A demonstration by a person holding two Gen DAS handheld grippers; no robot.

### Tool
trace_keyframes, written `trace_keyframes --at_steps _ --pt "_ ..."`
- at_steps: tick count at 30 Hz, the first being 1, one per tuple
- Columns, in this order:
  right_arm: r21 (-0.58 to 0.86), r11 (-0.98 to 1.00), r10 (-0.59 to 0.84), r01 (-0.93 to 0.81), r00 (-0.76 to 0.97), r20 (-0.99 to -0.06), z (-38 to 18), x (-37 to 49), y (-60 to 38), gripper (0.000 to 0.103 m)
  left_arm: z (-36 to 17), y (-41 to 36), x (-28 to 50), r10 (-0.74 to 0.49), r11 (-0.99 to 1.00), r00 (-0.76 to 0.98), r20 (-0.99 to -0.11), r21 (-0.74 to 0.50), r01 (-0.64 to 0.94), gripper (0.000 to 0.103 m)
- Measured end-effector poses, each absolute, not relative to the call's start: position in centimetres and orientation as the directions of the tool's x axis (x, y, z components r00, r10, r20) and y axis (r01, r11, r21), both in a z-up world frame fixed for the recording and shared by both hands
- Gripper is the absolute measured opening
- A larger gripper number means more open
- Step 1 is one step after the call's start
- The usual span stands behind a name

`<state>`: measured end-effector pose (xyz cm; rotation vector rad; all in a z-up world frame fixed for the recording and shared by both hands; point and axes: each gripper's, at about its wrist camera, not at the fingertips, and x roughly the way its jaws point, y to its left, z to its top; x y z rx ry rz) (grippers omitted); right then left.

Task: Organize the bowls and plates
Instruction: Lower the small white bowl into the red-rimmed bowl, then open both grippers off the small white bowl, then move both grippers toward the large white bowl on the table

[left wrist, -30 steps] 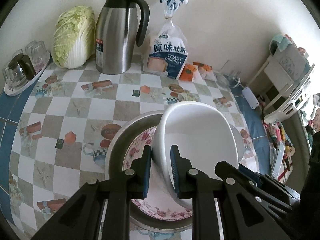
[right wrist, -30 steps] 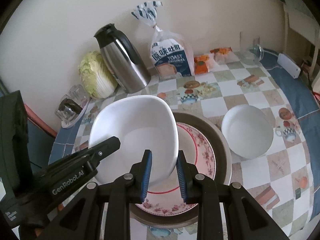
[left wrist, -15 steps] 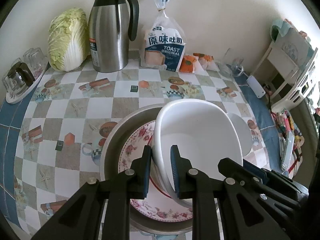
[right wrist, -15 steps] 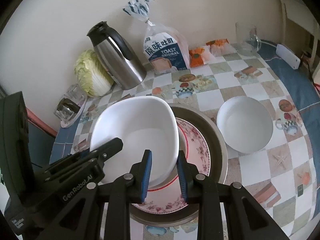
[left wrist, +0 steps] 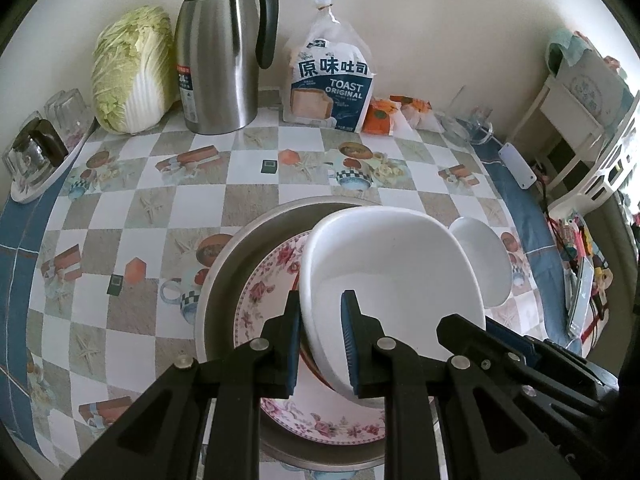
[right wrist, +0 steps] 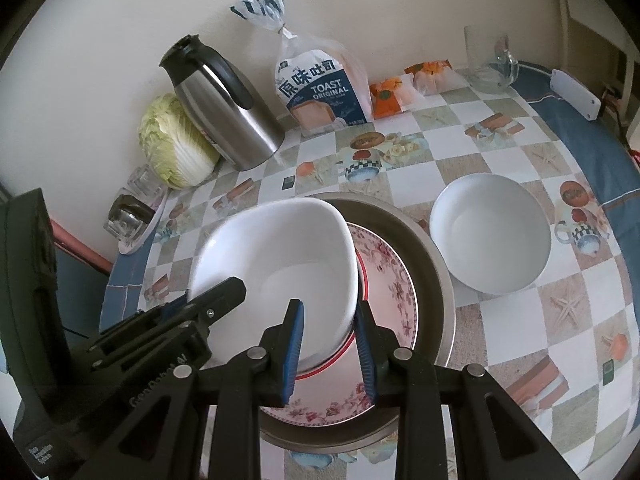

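Two grippers share one dish right now, and that's your biggest risk. Your left gripper (left wrist: pixel 320 340) is clamped on the near rim of the squarish white bowl (left wrist: pixel 392 272), while your right gripper (right wrist: pixel 330 344) straddles the opposite rim with its pads looking barely clear of the glaze, so I'd call it loose. The bowl sits tilted over the floral plate (right wrist: pixel 392 292), which lies inside the wide metal pan (right wrist: pixel 436 256). If the right side lets go early, that smooth, glossy ceramic could pivot in the left pads and clack down on the plate, chipping either one. Next risk down: the stack sliding on the slick checkered oilcloth of the surface (right wrist: pixel 480 152). Smaller still, the round white bowl (right wrist: pixel 492 236) just beside the pan could get nudged; it's deep, smooth and plain.
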<state>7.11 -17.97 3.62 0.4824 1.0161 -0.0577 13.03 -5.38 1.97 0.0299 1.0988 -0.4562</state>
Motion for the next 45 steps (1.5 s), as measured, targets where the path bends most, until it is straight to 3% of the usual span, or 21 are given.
trace_keyframes --at_steps 11,14,15,18,22,29,31,35,45 --pt "0.366 0.893 0.17 0.263 0.556 -0.814 4.2 6.8 -18.2 0.029 3.3 -4.7 13.0 -0.361 0.906 0.393 -0.846 -0.218 0.363 0.021" --pt "0.369 0.888 0.158 0.275 0.571 -0.806 4.7 6.4 -18.7 0.03 3.8 -4.3 13.0 -0.365 0.909 0.402 -0.84 -0.226 0.351 0.046" --pt "0.37 0.886 0.155 0.28 0.572 -0.805 4.7 6.4 -18.9 0.036 3.9 -4.2 13.0 -0.36 0.912 0.407 -0.839 -0.225 0.343 0.053" --pt "0.373 0.875 0.14 0.308 0.577 -0.805 4.8 6.0 -19.8 0.062 4.2 -3.8 13.1 -0.332 0.926 0.422 -0.844 -0.207 0.316 0.061" --pt "0.378 0.864 0.128 0.332 0.582 -0.803 4.7 5.7 -20.9 0.072 4.1 -2.8 13.4 -0.29 0.947 0.438 -0.851 -0.192 0.256 0.077" --pt "0.374 0.858 0.111 0.352 0.584 -0.804 4.4 5.1 -22.5 0.088 3.4 -0.9 14.0 -0.274 0.961 0.43 -0.86 -0.232 0.148 0.081" --pt "0.375 0.857 0.109 0.353 0.588 -0.802 4.4 5.0 -22.9 0.094 3.4 -0.5 14.1 -0.264 0.965 0.439 -0.859 -0.236 0.118 0.09" --pt "0.378 0.851 0.096 0.365 0.599 -0.795 4.5 4.4 -24.0 0.102 3.3 -0.2 14.0 -0.256 0.966 0.445 -0.858 -0.244 0.085 0.091" --pt "0.389 0.822 0.023 0.416 0.658 -0.753 5.4 2.5 -27.4 0.103 4.1 1.1 13.7 -0.172 0.97 0.527 -0.832 -0.238 -0.059 0.097"
